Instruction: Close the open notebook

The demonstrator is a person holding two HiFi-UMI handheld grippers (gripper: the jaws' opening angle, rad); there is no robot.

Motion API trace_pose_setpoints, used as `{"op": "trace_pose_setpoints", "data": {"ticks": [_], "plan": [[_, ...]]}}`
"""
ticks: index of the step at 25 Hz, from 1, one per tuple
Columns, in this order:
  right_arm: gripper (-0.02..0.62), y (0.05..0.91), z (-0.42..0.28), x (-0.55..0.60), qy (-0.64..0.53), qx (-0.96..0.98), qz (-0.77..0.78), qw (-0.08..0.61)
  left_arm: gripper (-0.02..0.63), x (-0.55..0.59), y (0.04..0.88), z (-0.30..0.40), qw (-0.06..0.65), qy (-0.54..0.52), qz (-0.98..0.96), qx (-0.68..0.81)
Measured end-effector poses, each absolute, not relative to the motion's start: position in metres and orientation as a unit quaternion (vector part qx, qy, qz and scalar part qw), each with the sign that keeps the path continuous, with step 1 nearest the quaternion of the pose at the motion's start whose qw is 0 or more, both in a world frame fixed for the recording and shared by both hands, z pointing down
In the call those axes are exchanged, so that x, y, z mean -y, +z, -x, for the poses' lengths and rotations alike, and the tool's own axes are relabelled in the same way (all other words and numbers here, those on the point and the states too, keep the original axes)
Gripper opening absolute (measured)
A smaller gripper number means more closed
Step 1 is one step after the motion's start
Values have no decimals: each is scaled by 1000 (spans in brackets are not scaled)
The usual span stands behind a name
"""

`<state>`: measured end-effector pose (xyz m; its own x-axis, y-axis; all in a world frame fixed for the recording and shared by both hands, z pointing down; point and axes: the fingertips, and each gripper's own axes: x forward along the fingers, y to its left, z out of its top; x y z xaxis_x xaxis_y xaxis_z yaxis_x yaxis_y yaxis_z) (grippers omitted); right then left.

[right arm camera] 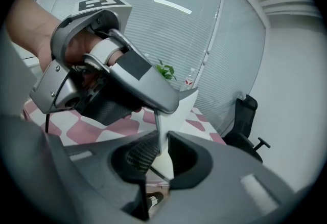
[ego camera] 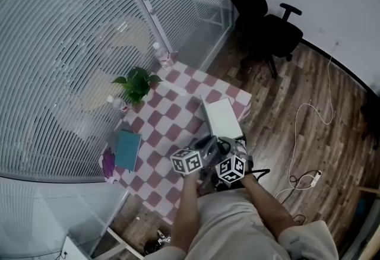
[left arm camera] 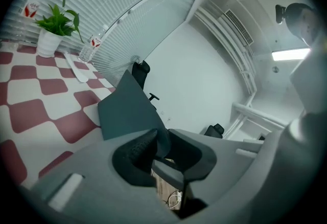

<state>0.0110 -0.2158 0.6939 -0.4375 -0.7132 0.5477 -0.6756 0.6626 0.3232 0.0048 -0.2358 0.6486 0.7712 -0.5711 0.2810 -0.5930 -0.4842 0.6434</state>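
The notebook point(ego camera: 224, 117) lies open near the right edge of the red-and-white checked table point(ego camera: 172, 113). Both grippers sit close together at its near end. My left gripper point(left arm camera: 161, 149) is shut on the raised dark grey cover point(left arm camera: 127, 110), which stands tilted up out of the jaws. In the right gripper view the same leaf shows its white side point(right arm camera: 176, 113), and my right gripper point(right arm camera: 162, 154) is shut on its lower edge. The left gripper point(right arm camera: 110, 82) and the hand that holds it fill the left of that view. From the head view, the left gripper point(ego camera: 209, 145) and right gripper point(ego camera: 230, 147) hide the notebook's near end.
A potted plant point(ego camera: 138, 83), two water bottles point(ego camera: 161, 54) point(ego camera: 117, 102), a teal book point(ego camera: 127, 149) and a purple thing point(ego camera: 108, 164) stand along the table's far and left sides. A black office chair point(ego camera: 261, 21) and a floor cable with a power strip point(ego camera: 309, 178) lie to the right.
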Motion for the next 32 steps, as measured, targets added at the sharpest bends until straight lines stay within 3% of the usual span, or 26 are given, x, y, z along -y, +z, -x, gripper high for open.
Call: {"op": "trace_pose_setpoints", "data": {"ticks": [18, 32], "plan": [[57, 724, -55, 225, 38, 815, -450, 363, 61, 230, 667, -48, 386, 59, -871, 298], [74, 752, -71, 234, 143, 785, -486, 357, 61, 222, 678, -11, 391, 64, -858, 327]]}}
